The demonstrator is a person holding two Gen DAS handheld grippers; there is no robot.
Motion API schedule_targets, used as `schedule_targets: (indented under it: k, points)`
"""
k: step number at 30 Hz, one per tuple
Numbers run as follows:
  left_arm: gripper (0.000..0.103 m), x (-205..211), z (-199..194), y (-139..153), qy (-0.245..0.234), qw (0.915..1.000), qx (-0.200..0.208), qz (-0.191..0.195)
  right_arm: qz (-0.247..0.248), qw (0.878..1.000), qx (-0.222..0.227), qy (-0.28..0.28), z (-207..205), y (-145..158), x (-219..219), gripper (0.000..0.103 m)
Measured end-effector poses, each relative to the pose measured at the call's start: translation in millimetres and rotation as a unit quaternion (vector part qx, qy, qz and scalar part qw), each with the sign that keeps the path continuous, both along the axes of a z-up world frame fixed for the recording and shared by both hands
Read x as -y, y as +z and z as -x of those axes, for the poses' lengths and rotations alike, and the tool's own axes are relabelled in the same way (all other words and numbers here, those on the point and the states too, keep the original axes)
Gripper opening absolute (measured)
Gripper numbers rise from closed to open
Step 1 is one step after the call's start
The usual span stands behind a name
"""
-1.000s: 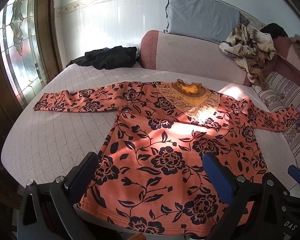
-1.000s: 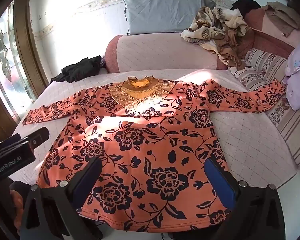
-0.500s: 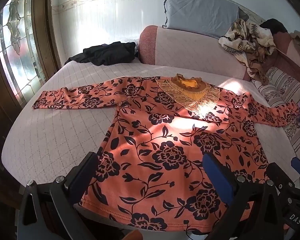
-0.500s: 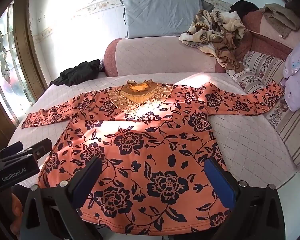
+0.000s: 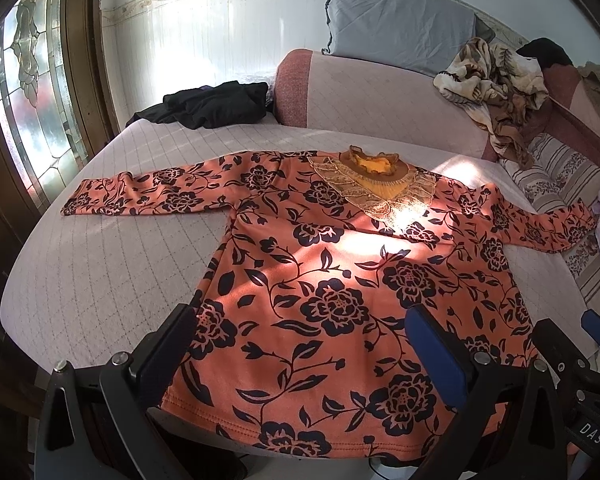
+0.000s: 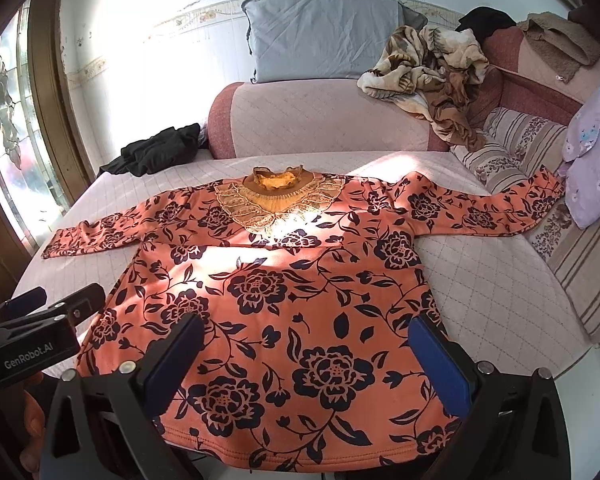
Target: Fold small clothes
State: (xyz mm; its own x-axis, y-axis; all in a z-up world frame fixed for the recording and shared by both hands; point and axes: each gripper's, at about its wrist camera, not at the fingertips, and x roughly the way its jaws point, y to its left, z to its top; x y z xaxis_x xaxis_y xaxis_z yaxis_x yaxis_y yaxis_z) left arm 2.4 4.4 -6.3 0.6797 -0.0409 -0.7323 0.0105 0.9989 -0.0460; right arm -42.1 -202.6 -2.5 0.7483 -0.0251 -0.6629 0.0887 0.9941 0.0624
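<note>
1. A grey pillow (image 6: 324, 38) leans against the wall at twelve o'clock, standing on the pink bolster (image 6: 320, 120).
2. A crumpled brown-and-cream blanket (image 6: 432, 68) is heaped on the bolster's end at one o'clock.
3. A black garment (image 5: 208, 104) lies bunched at eleven o'clock on the quilted bed cover (image 5: 100, 272).
4. A stained-glass window (image 5: 24, 92) glows at nine o'clock.
5. Striped cushions (image 6: 512, 140) sit at two o'clock.

Shirt (image 5: 332, 300) hem corners hidden behind left tool (image 5: 300, 340) fingers.
</note>
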Motion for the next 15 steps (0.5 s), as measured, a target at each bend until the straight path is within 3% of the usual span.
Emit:
schedule_targets:
  k: [15]
  points:
    - [0.103, -2.7, -0.6, -3.7, 0.003, 1.0, -0.008, 0.004, 0.002, 1.0, 0.004, 0.001, -0.5, 1.5, -4.0, 0.103]
